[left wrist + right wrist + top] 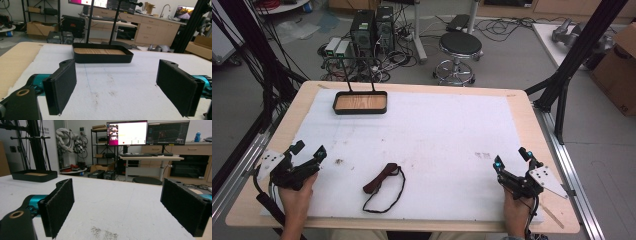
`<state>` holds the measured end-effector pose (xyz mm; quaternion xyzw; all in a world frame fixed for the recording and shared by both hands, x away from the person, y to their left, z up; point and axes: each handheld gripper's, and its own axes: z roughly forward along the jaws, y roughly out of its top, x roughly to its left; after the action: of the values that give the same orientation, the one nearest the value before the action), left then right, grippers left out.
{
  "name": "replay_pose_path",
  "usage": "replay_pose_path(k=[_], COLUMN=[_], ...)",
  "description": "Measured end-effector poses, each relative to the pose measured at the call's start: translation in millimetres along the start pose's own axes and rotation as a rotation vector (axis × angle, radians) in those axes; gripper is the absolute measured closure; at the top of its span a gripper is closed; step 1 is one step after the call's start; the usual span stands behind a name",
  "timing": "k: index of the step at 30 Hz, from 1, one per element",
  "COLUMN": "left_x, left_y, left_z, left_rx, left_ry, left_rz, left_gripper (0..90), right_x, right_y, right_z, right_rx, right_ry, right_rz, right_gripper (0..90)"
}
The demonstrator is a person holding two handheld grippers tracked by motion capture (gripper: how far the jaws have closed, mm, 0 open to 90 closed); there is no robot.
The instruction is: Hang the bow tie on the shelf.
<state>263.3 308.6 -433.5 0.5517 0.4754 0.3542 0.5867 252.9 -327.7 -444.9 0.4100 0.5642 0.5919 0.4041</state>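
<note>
A dark red strap with a thin black cord loop (384,186) lies on the white mat near the table's front middle. A black tray with a wooden floor (360,102) and a tall wire handle stands at the back left; it also appears ahead of the left gripper as the tray (102,55) and far left as the tray (34,175). My left gripper (308,149) rests at the front left, open, nothing between its pads (62,86). My right gripper (511,157) rests at the front right, open and empty, pads (60,205) wide apart.
The white mat (437,135) covers most of the wooden table (522,100). A small dark smudge (339,161) marks the mat near the left gripper. Behind the table stand a black stool (459,50), computer towers (372,30) and cables.
</note>
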Motion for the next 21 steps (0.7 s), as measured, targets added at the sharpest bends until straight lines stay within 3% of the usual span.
replay_pose_path(k=[21], left_x=[-1.7], left_y=[-0.5], left_z=[2.8], left_rx=[0.012], left_ry=[-0.014], left_rz=[0.002], left_gripper=[16.9], right_x=[0.2], right_y=[-0.3], right_z=[-0.1], right_rx=[0.009], right_ry=[-0.006], right_rz=[0.003], right_gripper=[10.9])
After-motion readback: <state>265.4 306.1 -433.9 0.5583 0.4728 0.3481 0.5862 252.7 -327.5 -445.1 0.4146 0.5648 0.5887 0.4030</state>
